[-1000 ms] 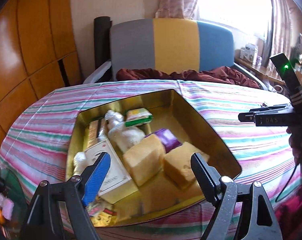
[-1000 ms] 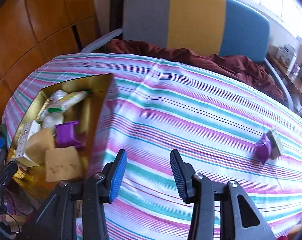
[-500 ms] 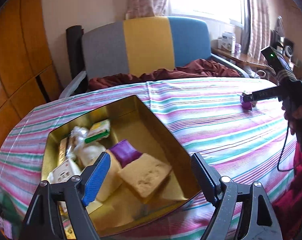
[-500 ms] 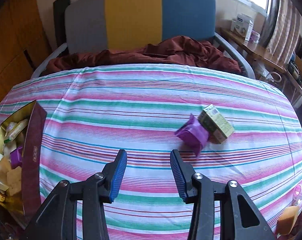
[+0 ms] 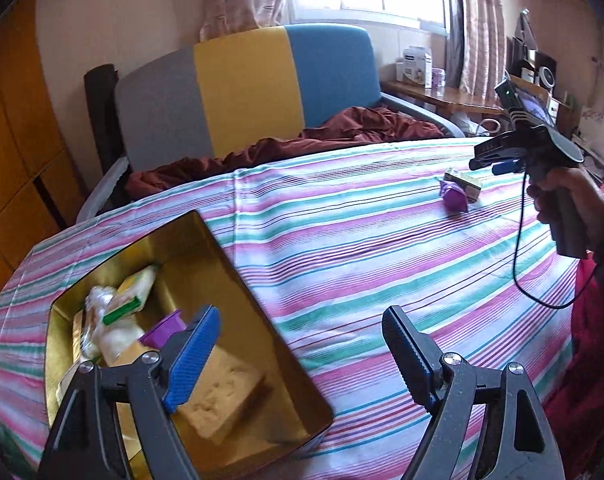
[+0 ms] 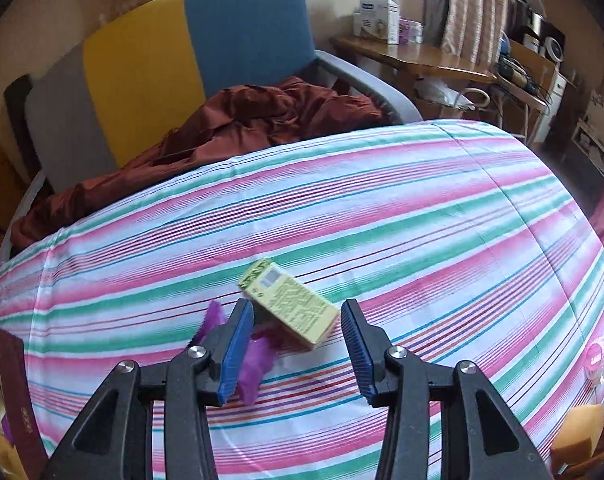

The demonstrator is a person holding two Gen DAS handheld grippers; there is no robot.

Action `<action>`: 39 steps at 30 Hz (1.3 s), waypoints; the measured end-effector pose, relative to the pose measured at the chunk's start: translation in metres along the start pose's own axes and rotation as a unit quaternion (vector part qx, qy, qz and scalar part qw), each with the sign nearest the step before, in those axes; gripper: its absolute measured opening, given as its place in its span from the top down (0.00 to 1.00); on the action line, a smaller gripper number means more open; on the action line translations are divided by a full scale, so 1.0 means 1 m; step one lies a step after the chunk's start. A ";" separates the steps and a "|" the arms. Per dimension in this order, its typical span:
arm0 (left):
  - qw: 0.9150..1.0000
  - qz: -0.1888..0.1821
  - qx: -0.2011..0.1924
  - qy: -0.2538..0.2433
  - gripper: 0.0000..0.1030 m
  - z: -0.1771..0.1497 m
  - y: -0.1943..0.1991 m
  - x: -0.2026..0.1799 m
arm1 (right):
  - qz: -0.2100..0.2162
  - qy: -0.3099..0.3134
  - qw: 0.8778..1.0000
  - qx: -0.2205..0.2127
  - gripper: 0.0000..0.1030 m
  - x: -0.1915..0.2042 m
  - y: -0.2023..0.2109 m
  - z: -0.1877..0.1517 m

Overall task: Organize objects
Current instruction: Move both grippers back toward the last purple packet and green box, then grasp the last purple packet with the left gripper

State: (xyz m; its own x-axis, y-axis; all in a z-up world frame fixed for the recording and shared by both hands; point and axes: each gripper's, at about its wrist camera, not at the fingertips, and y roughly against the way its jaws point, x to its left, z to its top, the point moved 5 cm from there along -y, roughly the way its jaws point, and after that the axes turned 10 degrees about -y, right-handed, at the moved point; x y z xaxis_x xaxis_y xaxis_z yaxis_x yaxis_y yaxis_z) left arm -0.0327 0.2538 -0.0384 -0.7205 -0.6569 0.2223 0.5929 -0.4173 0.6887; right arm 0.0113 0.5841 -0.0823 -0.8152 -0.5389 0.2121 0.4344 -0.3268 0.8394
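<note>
right gripper hovers, fingers apart, straddling the green box beside the purple packet; left gripper, also spread, waits over the gold tin.

Green box (flat) touching purple packet

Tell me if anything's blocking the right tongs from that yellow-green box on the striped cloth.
Nothing sits between them. The right tongs are open, with the yellow-green box just ahead of the gap. A purple packet lies against the box's left side, by the left finger.
</note>
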 end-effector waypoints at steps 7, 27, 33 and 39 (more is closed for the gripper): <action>0.999 -0.045 -0.001 -0.017 0.19 0.034 -0.023 -0.039 | 0.020 -0.077 0.997 0.023 0.55 -0.031 -0.003 0.006; 0.980 -0.168 0.074 0.069 0.24 0.112 -0.131 -0.118 | 0.049 -0.147 0.986 0.056 0.55 -0.052 -0.009 0.004; 0.973 -0.182 0.086 0.110 0.24 0.136 -0.171 -0.143 | 0.054 -0.165 0.984 0.051 0.55 -0.058 -0.008 0.006; 0.969 -0.163 0.102 0.152 0.24 0.147 -0.212 -0.150 | 0.053 -0.179 0.982 0.039 0.55 -0.063 -0.005 0.009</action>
State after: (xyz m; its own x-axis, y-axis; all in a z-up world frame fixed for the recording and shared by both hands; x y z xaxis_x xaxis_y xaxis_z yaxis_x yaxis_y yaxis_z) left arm -0.1028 0.5332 -0.1161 -0.6996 -0.6787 -0.2236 0.2449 -0.5218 0.8172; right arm 0.0574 0.6270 -0.0950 -0.8551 -0.2550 0.4514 0.5052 -0.2147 0.8359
